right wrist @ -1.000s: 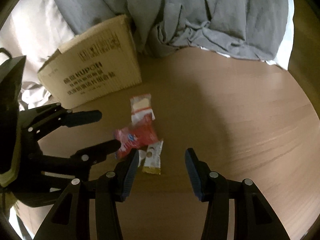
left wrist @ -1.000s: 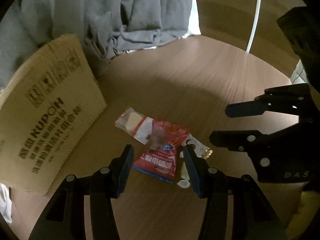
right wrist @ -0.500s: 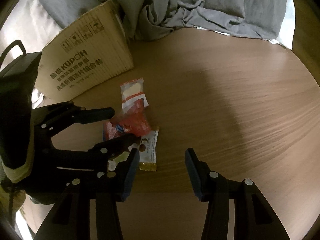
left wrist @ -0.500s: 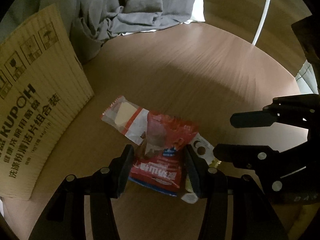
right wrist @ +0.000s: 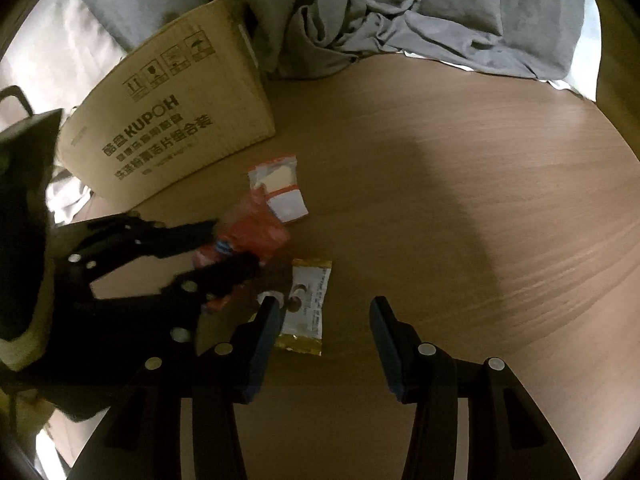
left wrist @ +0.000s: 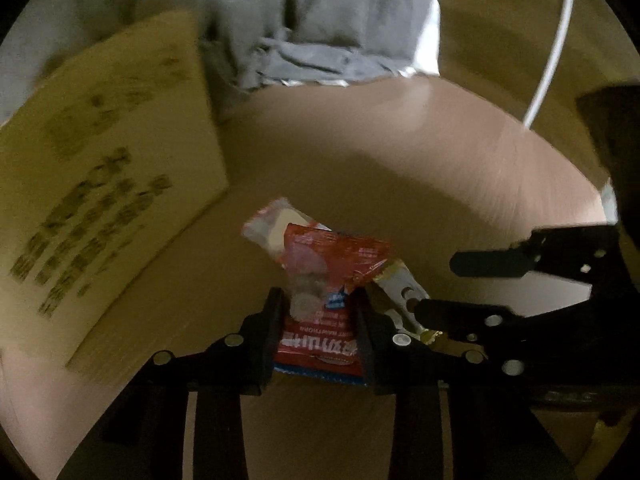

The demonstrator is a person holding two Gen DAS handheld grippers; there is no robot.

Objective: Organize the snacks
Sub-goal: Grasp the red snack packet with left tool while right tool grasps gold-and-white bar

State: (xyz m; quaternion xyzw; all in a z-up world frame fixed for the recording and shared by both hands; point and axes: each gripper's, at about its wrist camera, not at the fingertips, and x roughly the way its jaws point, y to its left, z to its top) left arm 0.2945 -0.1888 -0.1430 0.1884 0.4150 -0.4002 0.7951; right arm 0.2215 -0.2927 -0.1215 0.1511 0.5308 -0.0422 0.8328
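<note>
Three snack packets lie on a round wooden table (right wrist: 480,200). My left gripper (left wrist: 318,300) is closing its jaws on the red packet (left wrist: 328,256), whose sides fill the gap between the pads and whose far end bends up. In the right wrist view, the left gripper (right wrist: 236,246) grips that red packet (right wrist: 256,228). A white-and-orange packet (left wrist: 268,228) (right wrist: 280,184) lies just beyond it. My right gripper (right wrist: 324,308) (left wrist: 436,284) stands open over a white-and-gold packet (right wrist: 310,304) (left wrist: 400,284), its left finger above the packet.
A cardboard box (right wrist: 172,120) (left wrist: 100,200) with printed text stands at the left, close to the packets. Crumpled grey cloth (right wrist: 400,8) (left wrist: 320,20) is heaped along the table's far edge. A white cable (left wrist: 556,48) hangs at the right.
My left gripper moved forward over the red packet and its jaws narrowed onto it, bending the packet's far end up. The right gripper sank a little towards the white-and-gold packet.
</note>
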